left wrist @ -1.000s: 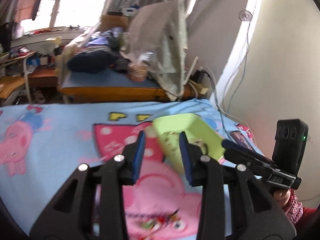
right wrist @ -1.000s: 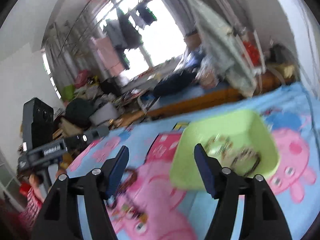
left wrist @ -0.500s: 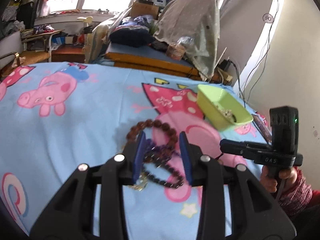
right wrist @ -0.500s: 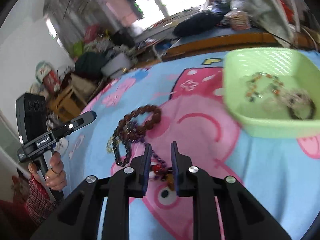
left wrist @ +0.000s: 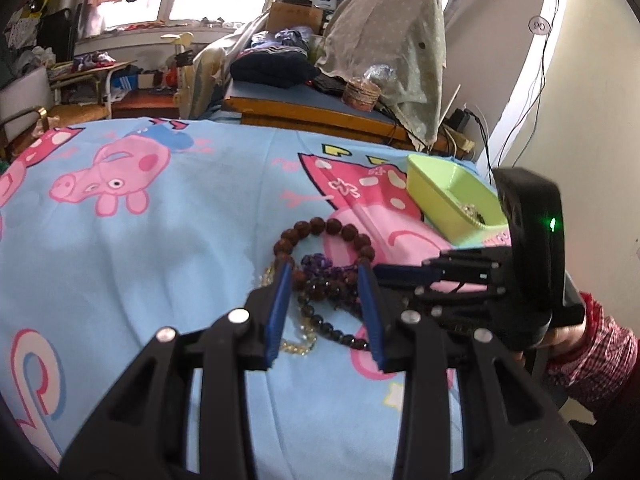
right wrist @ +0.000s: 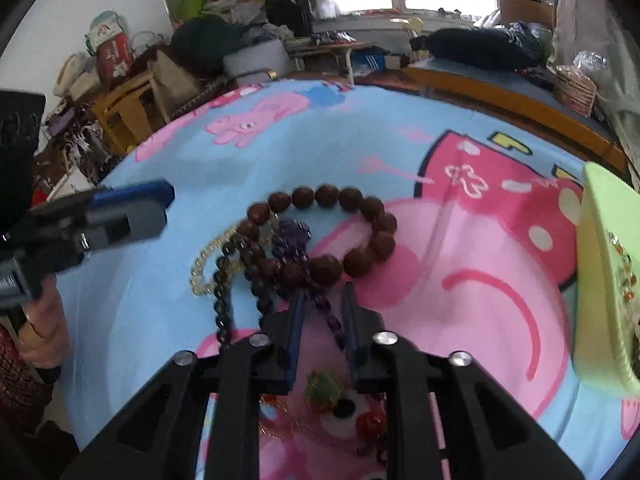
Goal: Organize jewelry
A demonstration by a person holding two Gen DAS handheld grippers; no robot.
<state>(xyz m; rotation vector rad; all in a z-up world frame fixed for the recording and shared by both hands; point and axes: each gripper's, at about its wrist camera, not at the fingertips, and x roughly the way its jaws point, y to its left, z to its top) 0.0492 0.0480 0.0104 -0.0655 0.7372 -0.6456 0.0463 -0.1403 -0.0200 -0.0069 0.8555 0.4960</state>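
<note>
A tangle of jewelry lies on the blue cartoon bedsheet: a large brown bead bracelet (left wrist: 325, 227) (right wrist: 344, 216), a purple bead strand (left wrist: 326, 266) (right wrist: 298, 248), a dark bead strand (right wrist: 224, 292) and a pale yellow bead strand (right wrist: 202, 260). My left gripper (left wrist: 324, 280) is open, its fingers either side of the pile. My right gripper (right wrist: 323, 300) is narrowly open around the purple strand, with a gap visible between the jaws. A green tray (left wrist: 452, 200) (right wrist: 600, 280) holding several pieces stands to the right.
More small colourful pieces (right wrist: 324, 390) lie under my right gripper. A low wooden platform (left wrist: 320, 108) with clothes, a cloth-draped item and a basket stands behind the bed. Cables hang by the wall (left wrist: 532, 92) on the right. Cluttered furniture (right wrist: 132, 92) stands at the left.
Both grippers have moved down closer to the jewelry pile. The right gripper now sits at the purple strand beside the left gripper, having narrowed from wide open a second ago.
</note>
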